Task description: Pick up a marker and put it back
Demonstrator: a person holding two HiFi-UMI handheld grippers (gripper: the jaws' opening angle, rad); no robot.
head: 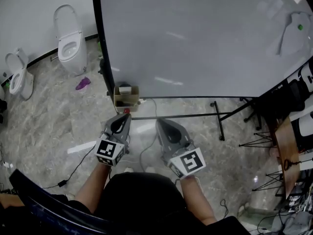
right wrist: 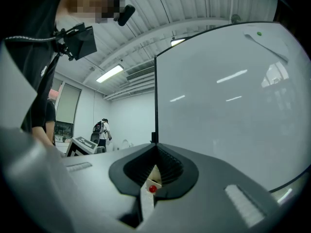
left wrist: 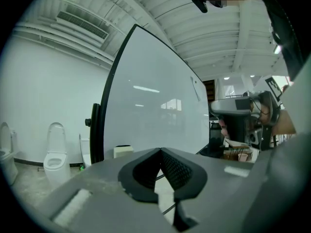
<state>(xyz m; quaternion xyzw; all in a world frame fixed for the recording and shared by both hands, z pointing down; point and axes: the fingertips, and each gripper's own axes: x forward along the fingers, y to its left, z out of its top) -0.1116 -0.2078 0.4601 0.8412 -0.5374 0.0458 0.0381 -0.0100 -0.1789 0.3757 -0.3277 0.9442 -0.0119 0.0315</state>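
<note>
Whiteboard (head: 205, 38): big, flat and glossy, thin black frame, on a black tube stand (head: 220, 116). It fills the upper right of the head view. Floor (head: 58, 116): polished grey marble-look tile, veined. Two white glazed toilets (head: 71, 38) at upper left, with rounded bowls. Purple crumpled scrap (head: 82, 84) on the floor near them.

Marker (head: 126, 110): only a small round red end shows, centre frame, at the lower front edge of the cardboard box (head: 126, 98). Its body can't be made out. The same red dot (right wrist: 152, 189) shows low in the right gripper view, through the slot behind the jaw tips, against the box face.

Cardboard box: small, brown, open top, on the floor at the whiteboard's lower left corner. A white block (head: 125, 88) sits in its top; the other contents are unreadable.

Left gripper (head: 125, 116): smooth grey shell, black ribbed pads (left wrist: 177, 171). The jaws are pressed together with nothing between them. The tip is right by the red end; contact can't be told.

Right gripper (head: 159, 122): same build, lower centre, jaw tips together, gripping nothing, apart from the box.

Each gripper carries a black-and-white marker cube (head: 110, 151).
</note>
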